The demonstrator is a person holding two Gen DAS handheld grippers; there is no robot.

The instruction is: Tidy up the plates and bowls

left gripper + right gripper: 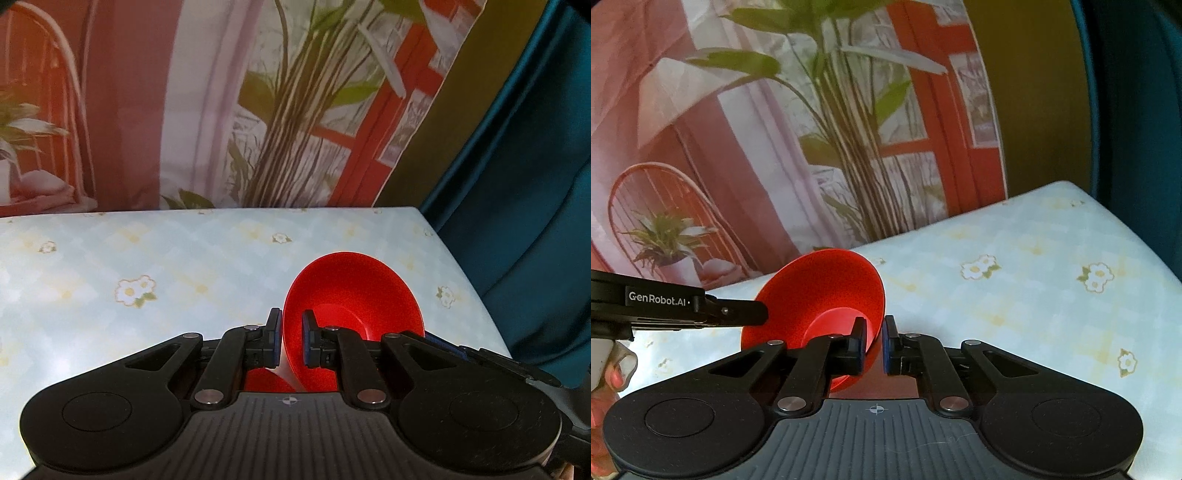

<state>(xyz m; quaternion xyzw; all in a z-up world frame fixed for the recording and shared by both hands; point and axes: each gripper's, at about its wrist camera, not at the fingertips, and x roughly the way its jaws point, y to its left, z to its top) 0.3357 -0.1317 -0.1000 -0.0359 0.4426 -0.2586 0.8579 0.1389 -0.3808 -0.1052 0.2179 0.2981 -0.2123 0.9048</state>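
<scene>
A red bowl [354, 295] is held tilted above the table, its inside facing the cameras. My left gripper [290, 334] is shut on the bowl's left rim, one finger inside and one outside. In the right wrist view the same red bowl [827, 291] shows, and my right gripper [874, 343] is shut on its right rim. The left gripper [738, 312] reaches in from the left and touches the bowl's opposite rim. A second red piece [266, 380] shows below the left fingers, mostly hidden.
The table [147, 266] has a pale blue cloth with daisy print. A printed backdrop of plants and red window frames [295, 110] hangs behind it. A teal curtain [535, 184] hangs at the right. The table's right edge [1126, 229] is near.
</scene>
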